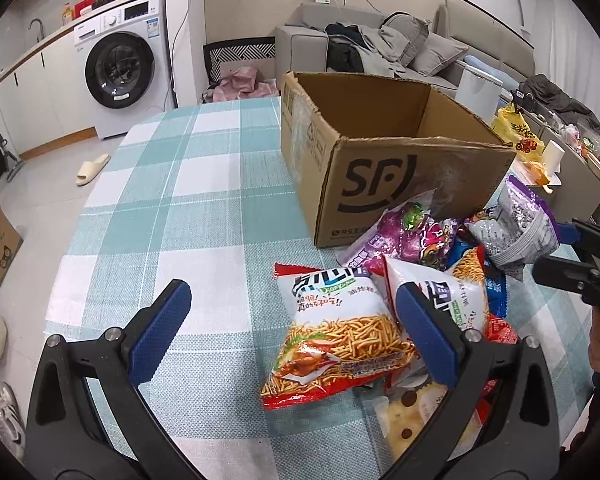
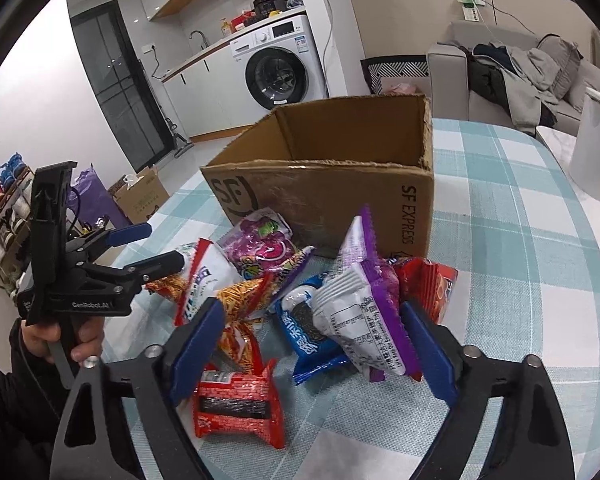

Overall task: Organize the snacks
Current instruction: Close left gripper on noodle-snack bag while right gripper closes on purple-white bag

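We log: left gripper (image 1: 292,328) spread wide, lower frame, holding nothing; noodle-snack bag (image 1: 336,332) lies between its pads. Right gripper (image 2: 316,344) spread too, purple-edged packet (image 2: 364,300) standing between fingers, contact unclear. Snack pile centre frame on checked tablecloth (image 1: 172,208), touching front of open cardboard box (image 2: 340,196). Red packet (image 2: 236,404) nearest, lower centre.

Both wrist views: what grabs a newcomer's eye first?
The open SF box stands mid-table on the checked cloth. A bright heap of snack packs lies against its front. Both grippers are open: the left gripper by the noodle bag, the right gripper around a purple pack.
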`<action>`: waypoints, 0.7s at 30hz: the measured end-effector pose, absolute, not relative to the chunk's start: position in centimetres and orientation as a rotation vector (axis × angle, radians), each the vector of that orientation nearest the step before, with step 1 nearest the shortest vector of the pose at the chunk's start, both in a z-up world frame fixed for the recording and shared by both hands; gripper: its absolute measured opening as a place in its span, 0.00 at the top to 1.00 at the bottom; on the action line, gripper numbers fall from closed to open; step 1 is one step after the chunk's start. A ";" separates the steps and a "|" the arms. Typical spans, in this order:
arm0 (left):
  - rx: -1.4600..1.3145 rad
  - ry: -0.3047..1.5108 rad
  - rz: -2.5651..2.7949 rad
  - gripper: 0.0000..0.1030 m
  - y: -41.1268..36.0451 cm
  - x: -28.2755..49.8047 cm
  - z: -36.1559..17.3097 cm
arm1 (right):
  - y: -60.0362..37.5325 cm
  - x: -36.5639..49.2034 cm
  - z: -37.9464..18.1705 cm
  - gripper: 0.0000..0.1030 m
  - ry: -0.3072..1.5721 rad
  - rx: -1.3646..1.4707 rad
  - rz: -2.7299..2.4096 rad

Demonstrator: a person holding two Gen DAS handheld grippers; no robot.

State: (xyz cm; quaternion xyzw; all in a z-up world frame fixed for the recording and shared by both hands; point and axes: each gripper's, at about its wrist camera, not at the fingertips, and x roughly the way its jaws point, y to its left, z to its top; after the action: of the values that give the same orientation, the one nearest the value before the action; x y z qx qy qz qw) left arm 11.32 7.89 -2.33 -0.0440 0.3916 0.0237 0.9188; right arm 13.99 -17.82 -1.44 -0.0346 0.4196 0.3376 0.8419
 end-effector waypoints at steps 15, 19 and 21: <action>-0.203 0.866 0.010 0.01 9.6 12.7 -4.9 | -18.3 14.7 -2.5 0.21 0.897 -0.089 0.675; -0.194 0.869 0.000 0.01 9.7 12.8 -5.0 | -18.3 14.8 -2.6 0.22 0.894 -0.104 0.667; -0.197 0.866 -0.006 0.03 9.6 12.8 -5.1 | -18.3 14.9 -2.8 0.23 0.892 -0.116 0.651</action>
State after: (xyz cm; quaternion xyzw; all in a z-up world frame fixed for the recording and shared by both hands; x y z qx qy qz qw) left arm 12.82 9.59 -5.14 -0.0951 0.4189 -0.0031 0.9031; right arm 14.87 -18.30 -2.75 -0.0551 0.4233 0.3088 0.8499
